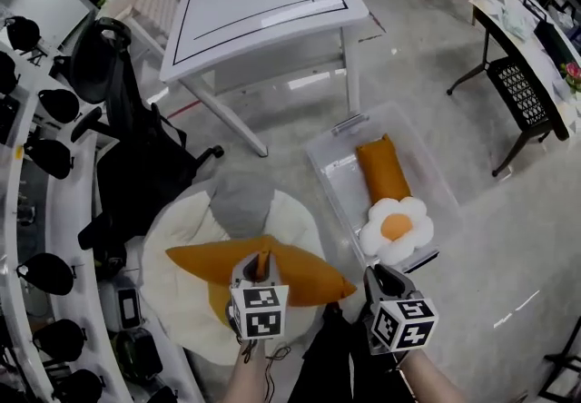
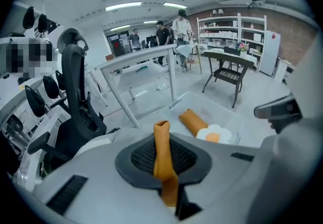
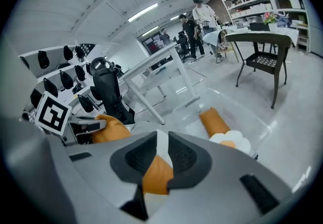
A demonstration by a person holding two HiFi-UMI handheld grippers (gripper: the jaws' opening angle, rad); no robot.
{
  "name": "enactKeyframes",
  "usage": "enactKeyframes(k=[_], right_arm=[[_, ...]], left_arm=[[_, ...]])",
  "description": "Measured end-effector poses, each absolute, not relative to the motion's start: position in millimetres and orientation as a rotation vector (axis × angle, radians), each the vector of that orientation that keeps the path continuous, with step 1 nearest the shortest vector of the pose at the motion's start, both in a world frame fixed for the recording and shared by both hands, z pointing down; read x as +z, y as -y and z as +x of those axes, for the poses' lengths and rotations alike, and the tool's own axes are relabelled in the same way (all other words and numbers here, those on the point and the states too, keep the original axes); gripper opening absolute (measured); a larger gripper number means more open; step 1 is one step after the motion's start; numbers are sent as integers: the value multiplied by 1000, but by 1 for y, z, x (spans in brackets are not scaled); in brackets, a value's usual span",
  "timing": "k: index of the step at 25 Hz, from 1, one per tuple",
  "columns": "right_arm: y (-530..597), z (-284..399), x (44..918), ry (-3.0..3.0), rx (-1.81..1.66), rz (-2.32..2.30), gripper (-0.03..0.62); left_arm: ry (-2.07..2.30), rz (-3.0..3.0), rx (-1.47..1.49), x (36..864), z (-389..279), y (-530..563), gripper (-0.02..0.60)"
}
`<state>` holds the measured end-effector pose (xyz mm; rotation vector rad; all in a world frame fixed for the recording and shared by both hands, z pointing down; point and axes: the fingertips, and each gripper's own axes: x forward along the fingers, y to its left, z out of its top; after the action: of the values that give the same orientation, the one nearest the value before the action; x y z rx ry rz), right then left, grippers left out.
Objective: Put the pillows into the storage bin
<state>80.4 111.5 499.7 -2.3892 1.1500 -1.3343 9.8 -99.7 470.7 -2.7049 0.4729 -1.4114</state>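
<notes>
Main item: orange pillow [image 1: 304, 272]. It is flat, limp, plain fabric, and reads as a wide wedge from the head view. It is outside the storage bin [image 1: 338, 181], just left of it, spread over a round white cushion [image 1: 182, 301] that has a grey pad [image 1: 241, 201] at its far edge. Can't tell whether the pillow touches the cushion.

The bin is clear plastic and stands on the floor. Inside it, an orange roll pillow [image 1: 383, 170] lies in the far half. A white flower pillow [image 1: 397, 227] with an orange centre sits at the near end, touching the roll.

Jaws:
- Left gripper [image 1: 262, 262]: jaws pressed together on a thin fold of the orange pillow's edge. The fold stands up between the pads and pokes out past the tips.
- Right gripper [image 1: 379, 279]: jaws partly closed, pinching the thicker pillow corner on the bin side. Orange fills the lower gap between the pads and white shows above it.

Per view:
- Head view is the only one with the pillow's full outline, both grips and the bin contents in one frame.
- Left gripper view shows how thin the pinched fold is. It also shows people [image 2: 179, 22] and shelving [image 2: 227, 29] beyond the bin, past the table [image 2: 141, 59].
- Right gripper view shows the left gripper's marker cube, with orange fabric bulging just beside it.
- An office chair [image 1: 136, 165] stands left of the bin, past the cushion.
</notes>
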Motion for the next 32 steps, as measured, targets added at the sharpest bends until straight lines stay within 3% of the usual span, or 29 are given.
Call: enactKeyframes(k=[32], right_arm=[[-215,145,341,-1022,-935,-2547,60]], left_arm=[[-42,-2932,-841,245,222,-74,34]])
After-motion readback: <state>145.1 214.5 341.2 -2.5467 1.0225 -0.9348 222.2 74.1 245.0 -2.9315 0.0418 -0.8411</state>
